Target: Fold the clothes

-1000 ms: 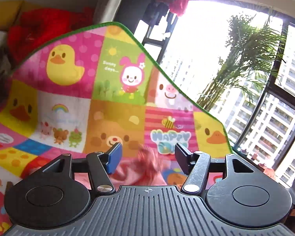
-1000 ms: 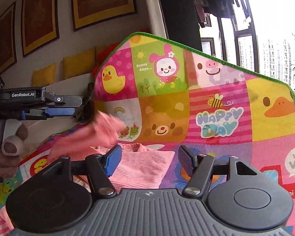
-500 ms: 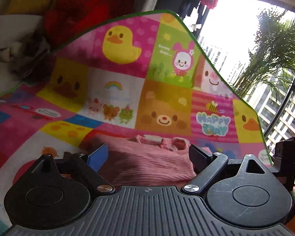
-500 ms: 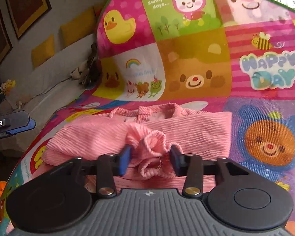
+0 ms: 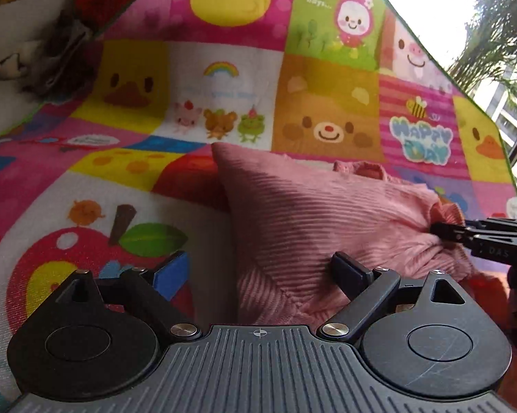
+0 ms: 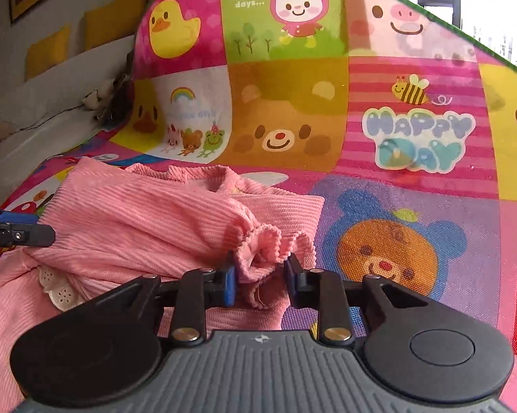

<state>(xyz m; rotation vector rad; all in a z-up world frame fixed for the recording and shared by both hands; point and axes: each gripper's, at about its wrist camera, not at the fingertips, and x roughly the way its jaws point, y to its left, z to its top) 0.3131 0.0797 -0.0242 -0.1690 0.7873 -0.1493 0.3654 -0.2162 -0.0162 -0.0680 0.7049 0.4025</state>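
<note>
A pink ribbed garment lies folded on the cartoon play mat. My left gripper hangs open and wide over the garment's near left edge, its pads clear of the cloth. In the right wrist view the same garment has a frilled sleeve cuff bunched between the pads of my right gripper. Those jaws are opening, though the cloth still puckers toward them. From the left wrist view the right gripper pinches the garment's right side. The left gripper shows at the far left.
The mat curves up at the back against a sofa. A white ledge with small dark objects runs along the left. Yellow cushions and framed pictures line the wall. A bright window with a palm is at the right.
The left gripper has sunk toward the mat and opened wide, leaving the garment lying there. The right gripper came down and closed in around the sleeve cuff.
</note>
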